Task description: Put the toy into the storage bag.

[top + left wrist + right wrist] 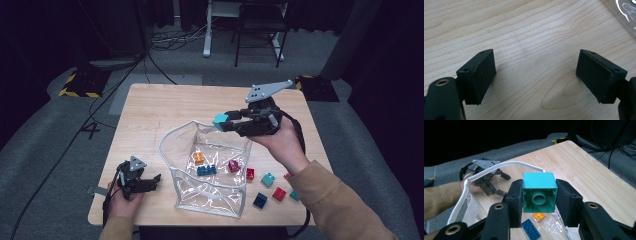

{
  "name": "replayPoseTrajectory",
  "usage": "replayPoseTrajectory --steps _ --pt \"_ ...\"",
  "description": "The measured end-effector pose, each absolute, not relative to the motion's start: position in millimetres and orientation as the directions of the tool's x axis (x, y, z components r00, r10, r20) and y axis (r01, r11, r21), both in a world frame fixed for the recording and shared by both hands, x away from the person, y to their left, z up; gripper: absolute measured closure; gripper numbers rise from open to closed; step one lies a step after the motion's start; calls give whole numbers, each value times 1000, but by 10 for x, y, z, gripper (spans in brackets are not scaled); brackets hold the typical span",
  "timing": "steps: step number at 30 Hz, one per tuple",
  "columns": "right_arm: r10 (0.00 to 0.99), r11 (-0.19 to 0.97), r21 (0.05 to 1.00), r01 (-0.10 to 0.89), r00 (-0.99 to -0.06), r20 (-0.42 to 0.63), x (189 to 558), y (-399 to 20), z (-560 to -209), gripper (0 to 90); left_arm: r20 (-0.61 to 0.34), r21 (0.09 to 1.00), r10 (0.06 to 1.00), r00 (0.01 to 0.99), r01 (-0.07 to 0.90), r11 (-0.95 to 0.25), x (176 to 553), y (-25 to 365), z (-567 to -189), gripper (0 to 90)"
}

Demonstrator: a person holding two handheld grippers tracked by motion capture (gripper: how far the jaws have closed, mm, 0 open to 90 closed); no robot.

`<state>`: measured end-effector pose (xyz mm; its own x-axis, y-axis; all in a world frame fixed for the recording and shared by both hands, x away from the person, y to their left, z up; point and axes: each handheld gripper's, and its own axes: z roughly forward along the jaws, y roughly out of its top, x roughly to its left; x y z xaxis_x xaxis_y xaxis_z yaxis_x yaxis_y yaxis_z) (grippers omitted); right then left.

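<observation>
My right gripper (223, 122) is raised over the far rim of a clear plastic bag (176, 142) and is shut on a teal brick (220, 121). In the right gripper view the teal brick (539, 191) sits squeezed between the two pads, hollow underside toward the camera, with my right gripper (539, 197) above the bag's white rim (499, 167). Inside the bag lie an orange brick (199, 158), a blue brick (206, 170) and a dark red brick (233, 165). My left gripper (152, 181) rests on the table left of the bag, open and holding nothing; its pads (482, 75) stand wide apart over bare wood.
Several loose bricks lie on the wooden table (150, 115) right of the bag: a red one (250, 173), a teal one (268, 179), another red (279, 193) and a dark blue one (259, 200). Chair and desk legs stand on the floor beyond the table.
</observation>
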<state>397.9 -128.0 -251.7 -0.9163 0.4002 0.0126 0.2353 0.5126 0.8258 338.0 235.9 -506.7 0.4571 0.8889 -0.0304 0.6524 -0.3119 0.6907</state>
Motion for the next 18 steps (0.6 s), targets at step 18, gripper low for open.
replayPoseTrajectory --steps 18 --pt "378 601 753 266 -926 26 4091 -802 -2712 592 -30 691 889 457 652 -312 3380 2359 -5067 165"
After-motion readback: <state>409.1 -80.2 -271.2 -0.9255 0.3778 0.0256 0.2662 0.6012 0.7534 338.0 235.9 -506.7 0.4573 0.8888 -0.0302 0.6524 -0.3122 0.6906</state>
